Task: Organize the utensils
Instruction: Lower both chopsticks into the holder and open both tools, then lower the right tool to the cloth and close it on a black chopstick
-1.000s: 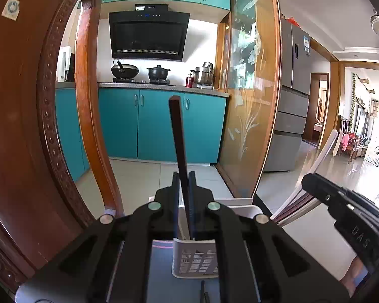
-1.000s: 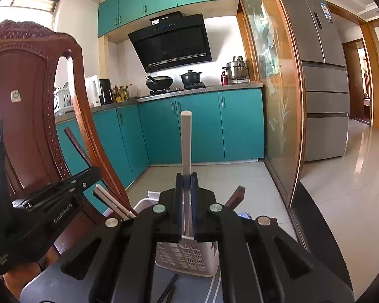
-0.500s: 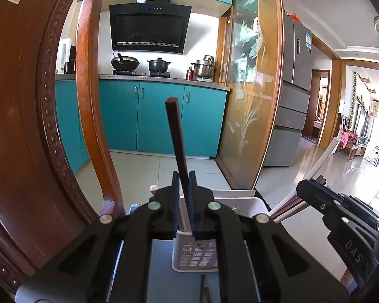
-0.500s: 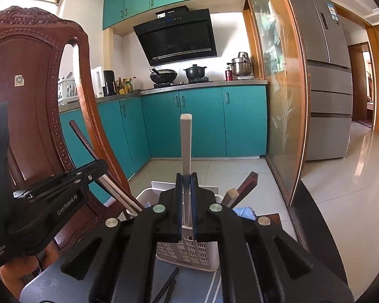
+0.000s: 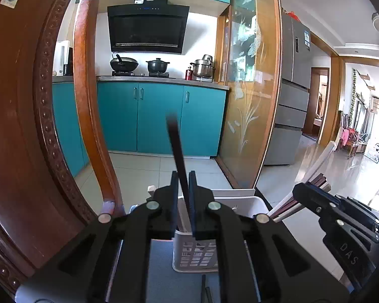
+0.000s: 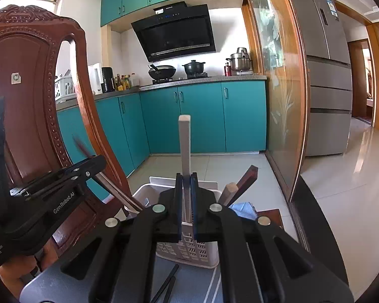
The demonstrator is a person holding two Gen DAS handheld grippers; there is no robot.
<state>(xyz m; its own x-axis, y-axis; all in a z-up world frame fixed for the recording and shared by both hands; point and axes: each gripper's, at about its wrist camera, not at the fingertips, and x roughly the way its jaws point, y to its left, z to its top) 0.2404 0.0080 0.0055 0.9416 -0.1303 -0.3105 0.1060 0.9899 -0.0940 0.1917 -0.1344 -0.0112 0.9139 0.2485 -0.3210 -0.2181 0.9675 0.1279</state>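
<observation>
My left gripper (image 5: 183,176) is shut on a dark chopstick (image 5: 175,141) that stands up, leaning left and blurred. A white slotted utensil basket (image 5: 197,255) sits right behind the fingers. In the right wrist view my right gripper (image 6: 186,176) is shut on a white chopstick (image 6: 184,146), upright over the basket (image 6: 189,250). There the left gripper (image 6: 97,162) shows at the left, its stick slanting down into the basket's left side. The right gripper (image 5: 300,193) shows at the right in the left wrist view. A brown chopstick (image 6: 247,176) and a beige one (image 6: 230,189) lean in the basket.
A carved wooden chair back (image 6: 32,80) stands close on the left. Two dark chopsticks (image 6: 166,285) lie on the grey mat (image 6: 204,285) before the basket. A blue cloth (image 6: 242,208) lies behind it. Teal cabinets (image 5: 159,118) and a glass partition (image 5: 250,101) stand beyond.
The dark chopstick in the left gripper has dropped slightly and is now blurred. More of the basket and its leaning chopsticks shows in both views. Both grips hold.
</observation>
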